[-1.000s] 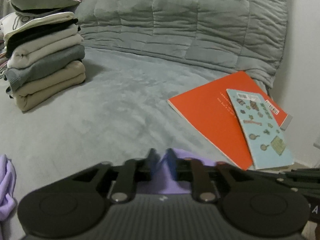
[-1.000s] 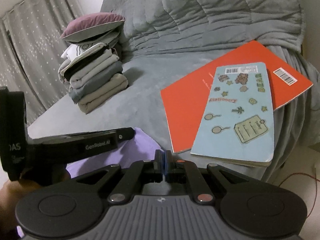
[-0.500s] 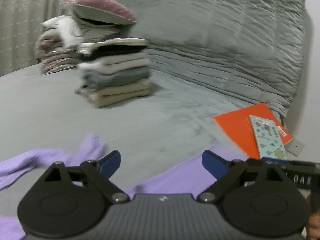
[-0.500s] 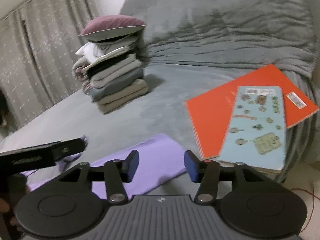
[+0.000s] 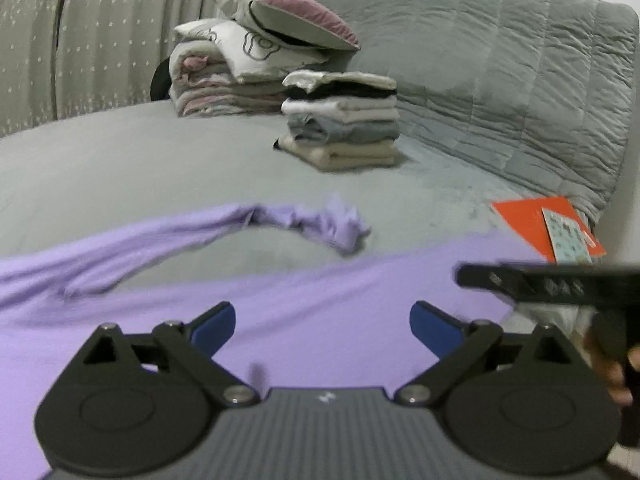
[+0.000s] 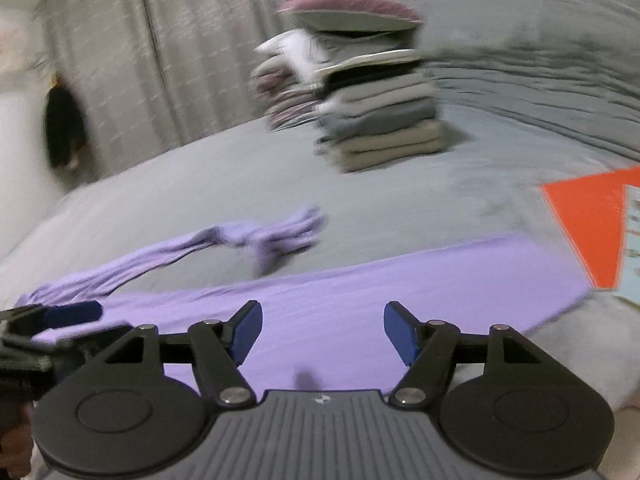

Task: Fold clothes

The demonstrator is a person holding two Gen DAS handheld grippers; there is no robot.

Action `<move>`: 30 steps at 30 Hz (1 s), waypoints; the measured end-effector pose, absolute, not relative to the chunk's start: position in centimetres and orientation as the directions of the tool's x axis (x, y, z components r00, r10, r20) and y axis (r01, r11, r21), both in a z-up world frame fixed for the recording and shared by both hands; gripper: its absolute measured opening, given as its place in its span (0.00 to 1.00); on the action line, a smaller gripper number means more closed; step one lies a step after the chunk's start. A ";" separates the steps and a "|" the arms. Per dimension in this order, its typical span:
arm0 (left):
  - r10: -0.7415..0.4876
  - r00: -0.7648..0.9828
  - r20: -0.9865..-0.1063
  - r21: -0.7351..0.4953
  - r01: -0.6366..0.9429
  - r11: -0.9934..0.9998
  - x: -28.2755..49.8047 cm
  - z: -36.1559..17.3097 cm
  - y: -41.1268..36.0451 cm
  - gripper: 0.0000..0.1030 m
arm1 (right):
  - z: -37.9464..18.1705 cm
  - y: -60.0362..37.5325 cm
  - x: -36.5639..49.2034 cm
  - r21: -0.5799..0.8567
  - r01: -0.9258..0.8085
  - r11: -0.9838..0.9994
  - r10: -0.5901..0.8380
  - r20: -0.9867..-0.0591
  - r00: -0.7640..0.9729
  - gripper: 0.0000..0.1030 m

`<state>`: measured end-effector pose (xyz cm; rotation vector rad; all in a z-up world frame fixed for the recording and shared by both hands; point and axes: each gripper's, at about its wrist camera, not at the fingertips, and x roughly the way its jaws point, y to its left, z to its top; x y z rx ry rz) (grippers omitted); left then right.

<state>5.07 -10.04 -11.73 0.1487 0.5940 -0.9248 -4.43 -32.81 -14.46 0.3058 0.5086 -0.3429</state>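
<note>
On the grey bed [image 5: 160,168], a lilac cotton garment [image 5: 320,312] lies flat beneath the left tongs [image 5: 322,326] and right tongs [image 6: 323,330], both opening and empty. Only the left view shows the hand [image 5: 610,364] gripping the right tool; the right view alone catches a dark shape [image 6: 62,128] by the curtain [image 6: 192,40].

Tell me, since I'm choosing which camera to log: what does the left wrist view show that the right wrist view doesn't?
Only the left wrist view: the left gripper head-on, jaws opening, nothing between them, and a hand at the right edge.

Only the right wrist view: the right gripper head-on, jaws opening and empty, and a dark thing by the curtain.

Both: the purple garment flat on the bed with its sleeve crumpled, the folded stack, the pillows, the orange book.
</note>
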 end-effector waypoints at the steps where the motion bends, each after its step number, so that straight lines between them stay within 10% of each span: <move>1: -0.706 0.449 -0.548 -0.135 0.785 0.604 4.8 -12.3 -9.3 0.95 | -14.6 -32.1 -3.7 0.192 0.369 0.909 -0.223 -0.524 0.822 0.66; 16: -0.720 0.480 -0.502 -0.126 0.783 0.609 1.3 -16.4 -5.6 0.96 | -17.6 -28.5 11.0 -0.005 0.270 0.963 -0.205 -0.665 0.718 0.75; 30: -0.724 0.441 -0.531 -0.123 0.805 0.580 2.3 -14.6 -4.0 0.97 | -16.4 -31.0 1.7 -0.008 0.281 0.960 -0.227 -0.609 0.760 0.75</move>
